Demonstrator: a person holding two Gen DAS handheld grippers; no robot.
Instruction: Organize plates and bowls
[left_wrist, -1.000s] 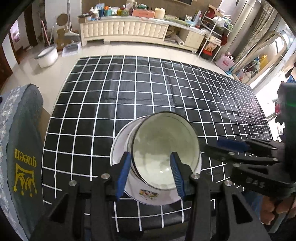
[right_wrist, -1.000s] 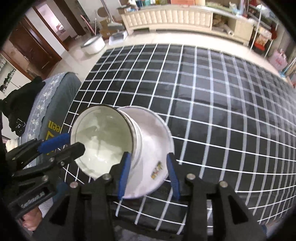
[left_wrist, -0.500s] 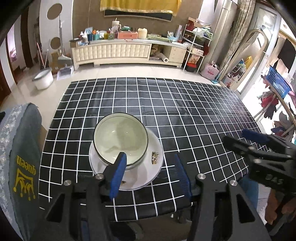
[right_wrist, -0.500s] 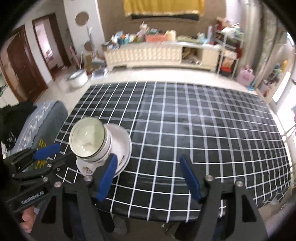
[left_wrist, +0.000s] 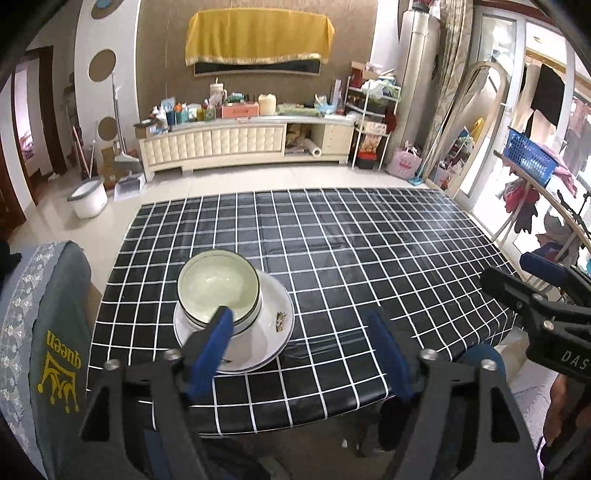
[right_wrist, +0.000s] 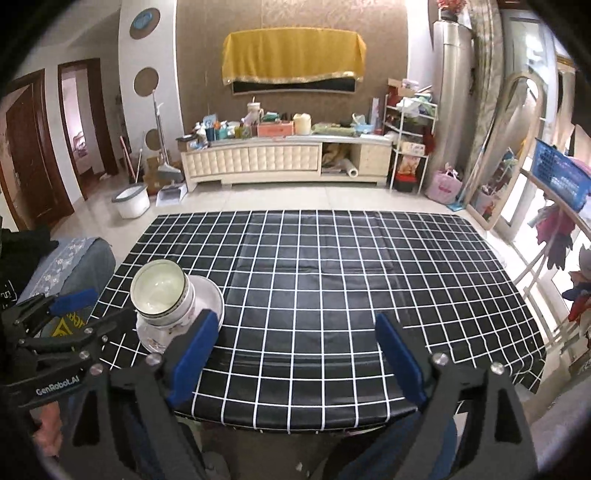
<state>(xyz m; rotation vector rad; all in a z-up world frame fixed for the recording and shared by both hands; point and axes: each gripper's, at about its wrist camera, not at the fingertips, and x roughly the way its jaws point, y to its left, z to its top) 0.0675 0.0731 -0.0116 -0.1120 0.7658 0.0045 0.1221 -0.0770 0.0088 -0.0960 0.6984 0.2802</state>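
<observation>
A white bowl (left_wrist: 218, 290) with a dark rim stands upright on a white plate (left_wrist: 266, 343) with a small flower print, near the front left of the black checked table (left_wrist: 332, 251). The bowl (right_wrist: 160, 295) and plate (right_wrist: 210, 295) also show in the right wrist view. My left gripper (left_wrist: 303, 354) is open and empty, held back above the table's front edge, just right of the plate. My right gripper (right_wrist: 291, 354) is open and empty, back from the front edge, to the right of the stack.
A grey cushioned chair back (left_wrist: 44, 332) with a yellow crown print stands at the table's left front corner. A cream cabinet (left_wrist: 236, 144) and shelves (left_wrist: 373, 122) stand across the floor beyond. A drying rack with a blue basket (left_wrist: 532, 155) is at the right.
Both grippers let go of the bowl and plate, opened wide, and pulled back and up from the table. The bowl now stands upright on the plate.
</observation>
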